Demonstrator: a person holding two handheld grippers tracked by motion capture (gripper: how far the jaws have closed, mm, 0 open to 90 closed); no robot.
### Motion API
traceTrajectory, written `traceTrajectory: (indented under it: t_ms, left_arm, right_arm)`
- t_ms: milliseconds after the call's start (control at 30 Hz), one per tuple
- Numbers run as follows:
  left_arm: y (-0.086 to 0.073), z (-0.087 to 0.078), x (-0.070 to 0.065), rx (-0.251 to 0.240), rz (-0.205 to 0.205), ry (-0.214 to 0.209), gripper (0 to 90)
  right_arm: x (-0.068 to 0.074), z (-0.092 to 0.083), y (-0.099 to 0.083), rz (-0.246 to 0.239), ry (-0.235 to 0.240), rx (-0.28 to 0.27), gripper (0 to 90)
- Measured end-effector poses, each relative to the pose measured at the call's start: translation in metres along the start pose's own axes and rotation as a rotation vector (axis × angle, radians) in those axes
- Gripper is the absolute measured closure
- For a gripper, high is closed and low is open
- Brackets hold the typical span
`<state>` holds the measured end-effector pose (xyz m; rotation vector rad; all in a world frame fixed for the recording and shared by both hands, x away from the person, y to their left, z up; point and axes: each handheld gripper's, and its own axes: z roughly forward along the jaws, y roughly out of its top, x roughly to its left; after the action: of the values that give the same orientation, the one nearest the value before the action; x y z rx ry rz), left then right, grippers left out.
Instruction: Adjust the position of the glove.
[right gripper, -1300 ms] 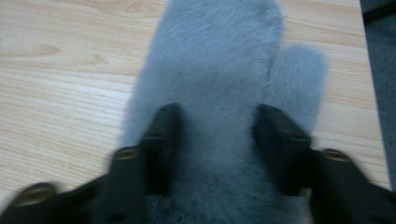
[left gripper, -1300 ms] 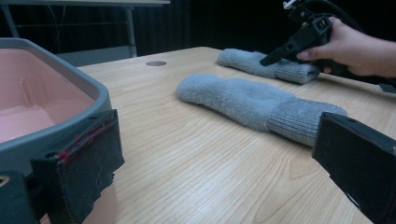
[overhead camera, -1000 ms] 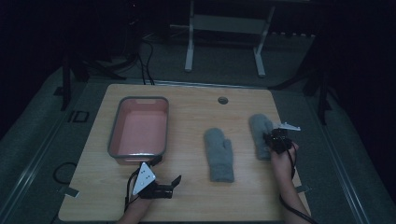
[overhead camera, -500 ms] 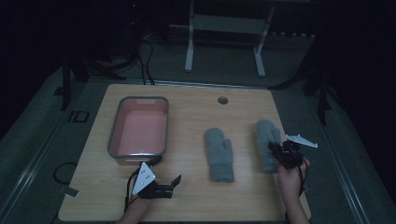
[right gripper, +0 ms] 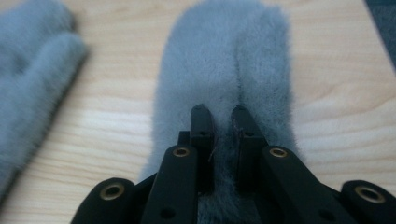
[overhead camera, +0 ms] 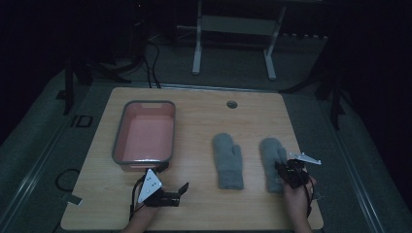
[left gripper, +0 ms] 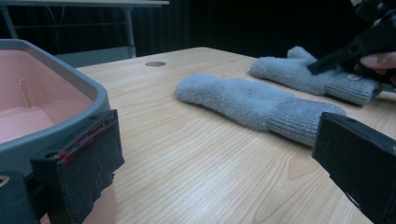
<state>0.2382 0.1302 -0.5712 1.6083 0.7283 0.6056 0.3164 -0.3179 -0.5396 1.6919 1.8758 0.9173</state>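
Right tongs: jaws narrow, pinching a fold of fluff on the right mitten, which lies flat near the bench right edge. Left tongs: jaws wide, holding nothing, resting beside the pink tub.
Handling note: keep the pinch firm and lift straight up, so the thin fold does not slip.
Views: right gripper view shows the pinched fold; high view shows the second mitten lying between tub and held mitten.
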Motion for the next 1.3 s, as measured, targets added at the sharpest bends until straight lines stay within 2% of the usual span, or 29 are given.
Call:
traceTrajectory:
  t_ms: [67,100,133,167,267,367,467,533,700,767,800,833,900,933,1067,1100,1133,1167,1200,1233,1300]
  left_arm:
    - [0.0,0.0,0.0,0.0,0.0,0.001,2.1]
    - [0.0,0.0,0.0,0.0,-0.001,0.001,2.1]
    - [0.0,0.0,0.0,-0.001,-0.002,0.0,2.1]
    - [0.0,0.0,0.0,-0.001,-0.002,0.0,2.1]
    - [0.0,0.0,0.0,0.0,0.001,0.0,2.1]
    - [0.0,0.0,0.0,0.0,-0.002,0.0,2.1]
    - [0.0,0.0,0.0,0.0,0.0,-0.001,2.1]
    - [0.0,0.0,0.0,-0.001,0.002,-0.003,2.1]
    - [0.0,0.0,0.0,0.001,0.001,-0.002,2.1]
    - [0.0,0.0,0.0,0.001,0.0,-0.001,2.1]
    - [0.0,0.0,0.0,0.001,0.001,-0.001,2.1]
    - [0.0,0.0,0.0,0.001,0.001,-0.001,2.1]
    - [0.0,0.0,0.0,0.002,0.002,-0.001,2.1]
    - [0.0,0.0,0.0,0.002,0.001,0.0,2.1]
    - [0.0,0.0,0.0,0.001,-0.004,0.002,2.1]
    - [0.0,0.0,0.0,0.001,-0.004,0.002,2.1]
    - [0.0,0.0,0.0,0.001,-0.004,0.002,2.1]
    - [0.0,0.0,0.0,0.001,-0.002,0.002,2.1]
    - [0.0,0.0,0.0,0.001,-0.002,0.002,2.1]
    - [0.0,0.0,0.0,0.002,-0.001,0.002,2.1]
    - [0.0,0.0,0.0,0.001,-0.002,0.001,2.1]
  right_arm:
    - [-0.001,0.003,-0.001,0.003,0.001,0.005,77.2]
    - [-0.002,0.003,-0.002,0.008,0.006,0.002,72.7]
    - [-0.003,0.001,0.0,0.016,0.027,-0.003,60.7]
    - [-0.003,0.0,0.001,0.013,0.037,-0.005,56.5]
    - [-0.001,-0.004,0.004,-0.01,0.042,-0.019,52.7]
    - [0.004,-0.009,0.009,-0.066,0.007,-0.052,46.5]
    - [0.006,-0.007,0.009,-0.085,0.016,-0.044,43.8]
    - [0.008,0.0,0.005,-0.102,0.004,-0.023,43.2]
    - [0.008,0.005,-0.003,-0.113,-0.034,-0.003,45.0]
    - [0.01,0.01,-0.007,-0.153,-0.048,0.0,52.6]
    - [0.011,0.011,-0.008,-0.149,-0.053,0.002,58.6]
    - [0.011,0.011,-0.008,-0.149,-0.053,0.002,58.6]
    - [0.012,0.009,-0.005,-0.14,-0.063,0.011,74.8]
    - [0.013,0.006,-0.002,-0.107,-0.053,0.014,79.7]
    - [0.017,-0.001,0.005,-0.095,-0.062,-0.004,80.5]
    - [0.02,-0.006,0.012,-0.068,-0.063,-0.013,80.5]
    - [0.02,-0.006,0.012,-0.068,-0.063,-0.013,80.5]
    - [0.027,-0.011,0.018,-0.051,-0.072,-0.023,80.6]
    - [0.027,-0.011,0.018,-0.051,-0.072,-0.023,80.6]
    - [0.034,-0.014,0.024,-0.032,-0.062,-0.036,80.6]
    - [0.038,-0.016,0.026,-0.032,-0.06,-0.042,80.7]
